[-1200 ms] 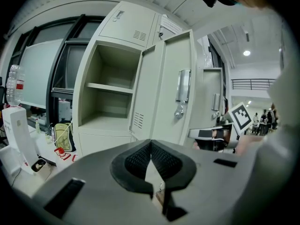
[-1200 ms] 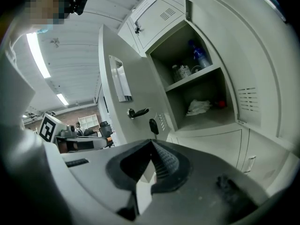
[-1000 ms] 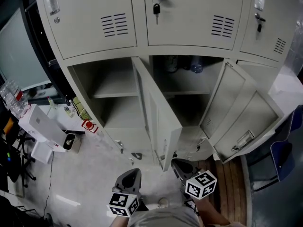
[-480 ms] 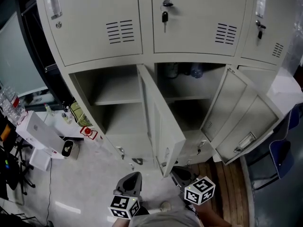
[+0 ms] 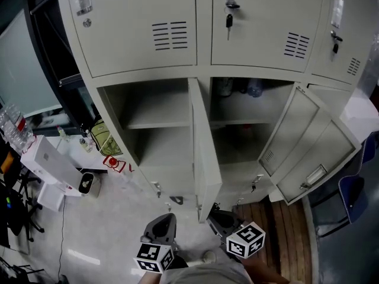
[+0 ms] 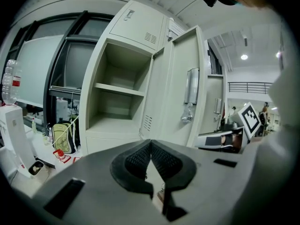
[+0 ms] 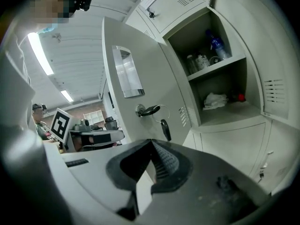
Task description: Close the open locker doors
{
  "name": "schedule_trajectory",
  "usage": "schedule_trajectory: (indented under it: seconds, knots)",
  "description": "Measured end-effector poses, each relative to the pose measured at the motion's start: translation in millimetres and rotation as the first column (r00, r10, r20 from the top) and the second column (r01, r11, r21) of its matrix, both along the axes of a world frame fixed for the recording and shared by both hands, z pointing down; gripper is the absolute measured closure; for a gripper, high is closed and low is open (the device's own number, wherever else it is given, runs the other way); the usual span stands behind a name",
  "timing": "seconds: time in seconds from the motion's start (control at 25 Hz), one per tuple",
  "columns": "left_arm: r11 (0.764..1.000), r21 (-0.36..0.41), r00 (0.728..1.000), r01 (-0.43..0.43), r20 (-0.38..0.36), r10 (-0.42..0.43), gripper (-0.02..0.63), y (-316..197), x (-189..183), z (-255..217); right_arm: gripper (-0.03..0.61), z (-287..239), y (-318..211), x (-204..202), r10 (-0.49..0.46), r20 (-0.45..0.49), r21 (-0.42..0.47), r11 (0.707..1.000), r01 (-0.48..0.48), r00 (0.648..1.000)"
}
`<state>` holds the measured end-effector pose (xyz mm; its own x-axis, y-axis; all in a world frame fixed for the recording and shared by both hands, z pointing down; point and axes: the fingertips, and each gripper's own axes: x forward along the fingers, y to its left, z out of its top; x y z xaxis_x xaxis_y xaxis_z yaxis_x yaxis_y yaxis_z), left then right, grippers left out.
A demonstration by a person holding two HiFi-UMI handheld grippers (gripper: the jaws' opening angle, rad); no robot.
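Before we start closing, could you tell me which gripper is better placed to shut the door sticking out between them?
Probably the right. The right gripper faces the outer side of the door, with the key, and could push it shut; the left gripper sits on the inner side.

Grey lockers, lower doors open
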<state>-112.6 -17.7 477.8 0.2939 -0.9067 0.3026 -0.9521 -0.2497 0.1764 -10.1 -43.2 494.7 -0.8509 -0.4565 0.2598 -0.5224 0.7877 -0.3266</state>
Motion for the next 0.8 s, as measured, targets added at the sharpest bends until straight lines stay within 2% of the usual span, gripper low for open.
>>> schedule_trajectory:
  seconds: [0.8]
  knots:
    - [1.000,-0.006,0.999,0.026,-0.019,-0.026,0.598,-6.6,-64.3,0.5,0.551,-6.0,2.6,-81.4,-0.074,0.011,-0.008,0.997,0.074,0.997]
